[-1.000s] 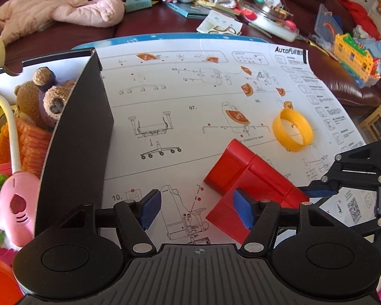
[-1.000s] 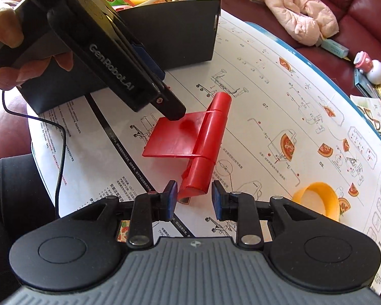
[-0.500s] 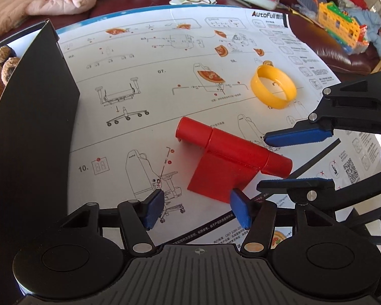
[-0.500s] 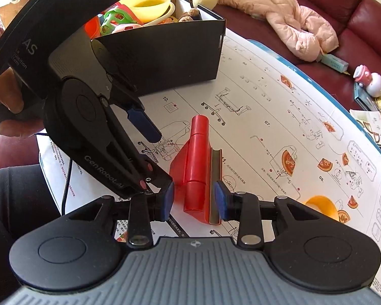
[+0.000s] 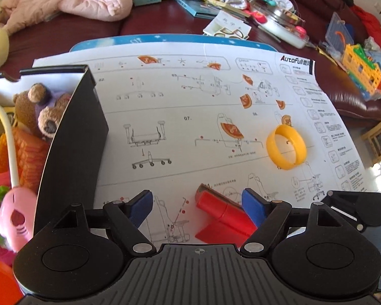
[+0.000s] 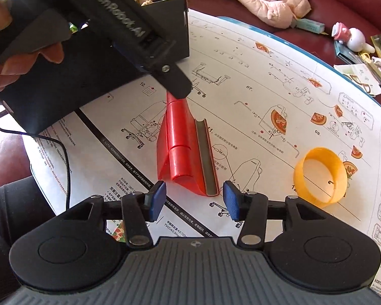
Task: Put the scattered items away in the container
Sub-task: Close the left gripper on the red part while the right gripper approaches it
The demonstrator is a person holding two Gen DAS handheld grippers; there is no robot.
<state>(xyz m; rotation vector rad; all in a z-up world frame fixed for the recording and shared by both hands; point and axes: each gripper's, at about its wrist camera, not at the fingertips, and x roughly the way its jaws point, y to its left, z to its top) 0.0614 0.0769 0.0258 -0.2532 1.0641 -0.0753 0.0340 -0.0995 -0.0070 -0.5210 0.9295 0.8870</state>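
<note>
Released since a moment ago, the glossy red hinged clip (image 6: 184,150) lies between both opening, empty grippers (image 6: 193,199) (image 5: 196,207).

Right gripper (image 6: 193,200) jaws opening: a second ago nearly closed round the near end of the red plastic clip (image 6: 185,150), now spread apart with pads clear of it, clip end just ahead of the gap. Clip rotated on the instruction sheet (image 6: 266,106): earlier laid crosswise with flat flap toward the black box (image 6: 94,76), now lengthwise, far end pointing at the box, grey-lined edge turned up. Left gripper (image 5: 196,207) jaws widened, opening; clip now seen between its pads, untouched. Left gripper finger (image 6: 175,81) shifted over the clip's far end.
</note>
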